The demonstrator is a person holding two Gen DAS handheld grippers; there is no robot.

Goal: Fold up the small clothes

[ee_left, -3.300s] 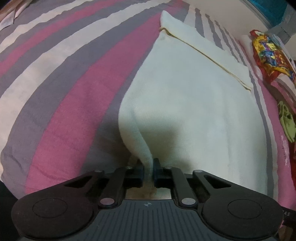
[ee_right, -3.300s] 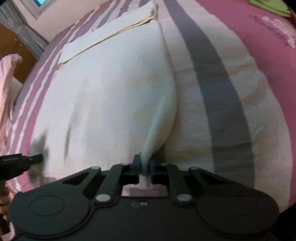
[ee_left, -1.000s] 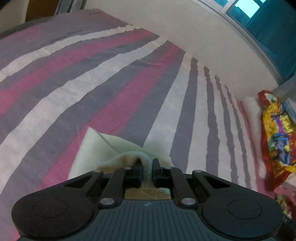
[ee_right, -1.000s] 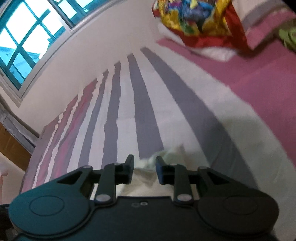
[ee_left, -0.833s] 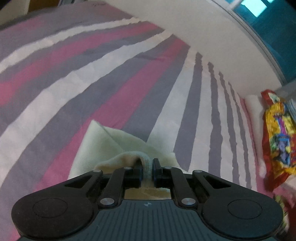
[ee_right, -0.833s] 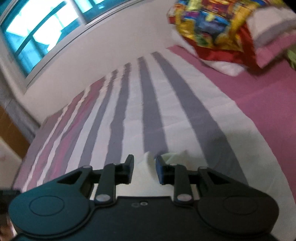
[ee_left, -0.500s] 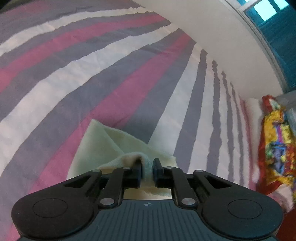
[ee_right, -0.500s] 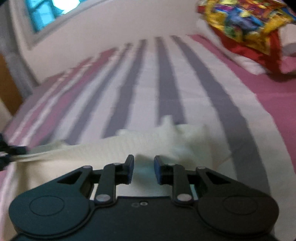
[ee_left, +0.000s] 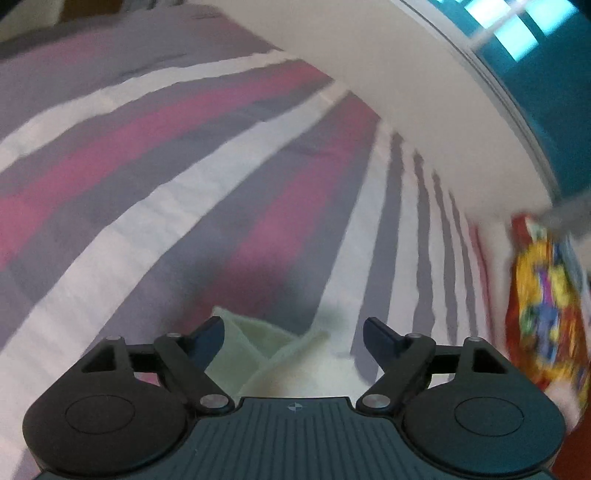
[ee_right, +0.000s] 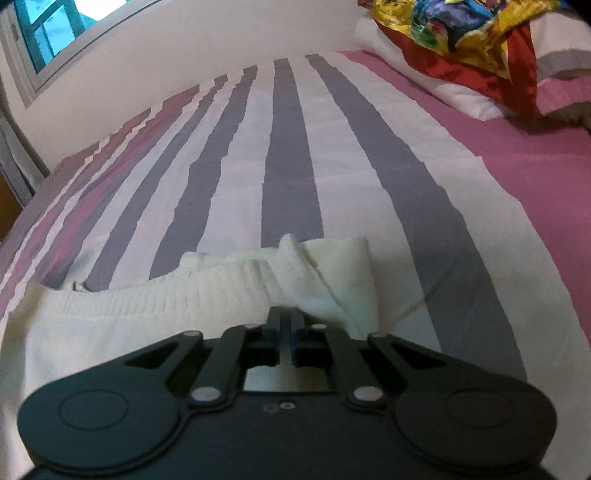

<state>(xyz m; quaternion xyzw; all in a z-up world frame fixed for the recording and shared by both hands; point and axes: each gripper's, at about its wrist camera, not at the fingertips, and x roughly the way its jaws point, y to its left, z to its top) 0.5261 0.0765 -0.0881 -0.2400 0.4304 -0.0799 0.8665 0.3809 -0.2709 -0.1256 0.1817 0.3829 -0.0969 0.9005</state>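
- Item under work: a small cream knitted garment with a ribbed hem (ee_right: 147,317), lying on a bed covered by a sheet striped in pink, grey and white (ee_right: 288,155). In the right wrist view it fills the frame from 9 o'clock to 5 o'clock, hem edge uppermost.
- Left claw (ee_left: 293,334): jaws have just been opening and now stand spread wide. A folded cream corner (ee_left: 258,350) lies between them, touched by neither pad; judged released.
- Right claw (ee_right: 283,332): jaws have just been closing and are now pressed together. No cloth is visible between the pads; the garment lies just beyond the tips.
- Step in hand, as judged: one fold is laid down and both claws are letting go. The garment appears doubled over, with a loose flap (ee_right: 347,277) at 1 o'clock from the right claw.
- Next move, as judged: fresh grips on the outer edges are needed for a further fold, with the loose flap tucked in first.
- Elsewhere: a multicoloured printed cloth (ee_right: 454,26) rests on a white pillow (ee_right: 424,81) at 1 o'clock, well apart from the work.
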